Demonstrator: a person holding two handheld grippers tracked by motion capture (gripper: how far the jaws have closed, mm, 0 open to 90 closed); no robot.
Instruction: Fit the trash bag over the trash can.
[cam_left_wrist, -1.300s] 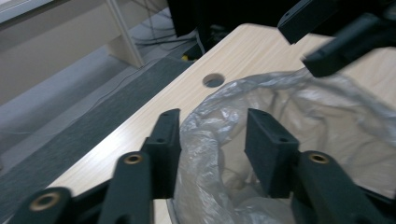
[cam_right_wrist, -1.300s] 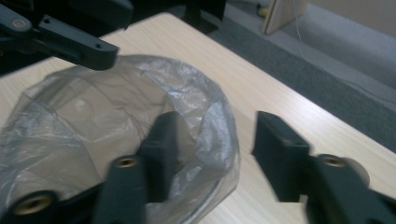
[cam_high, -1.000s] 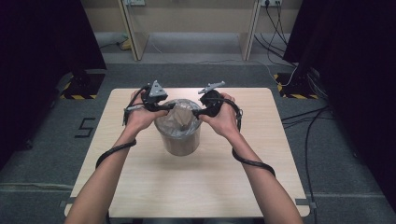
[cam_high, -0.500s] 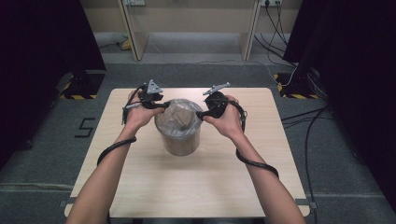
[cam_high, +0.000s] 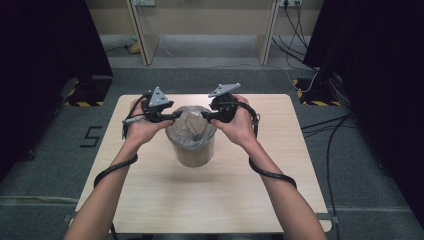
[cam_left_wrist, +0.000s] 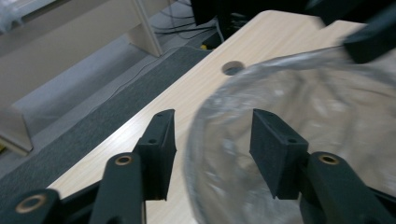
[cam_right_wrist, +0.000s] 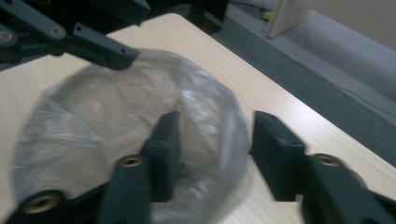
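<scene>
Bin (cam_high: 192, 150) on the wooden table (cam_high: 150, 200) between my two grippers, clear plastic bag (cam_high: 192, 125) lining it, my left gripper (cam_left_wrist: 212, 135) half open over the bag's rim, my right gripper (cam_right_wrist: 215, 140) just closing, rim between its jaws, not pinched yet.
</scene>
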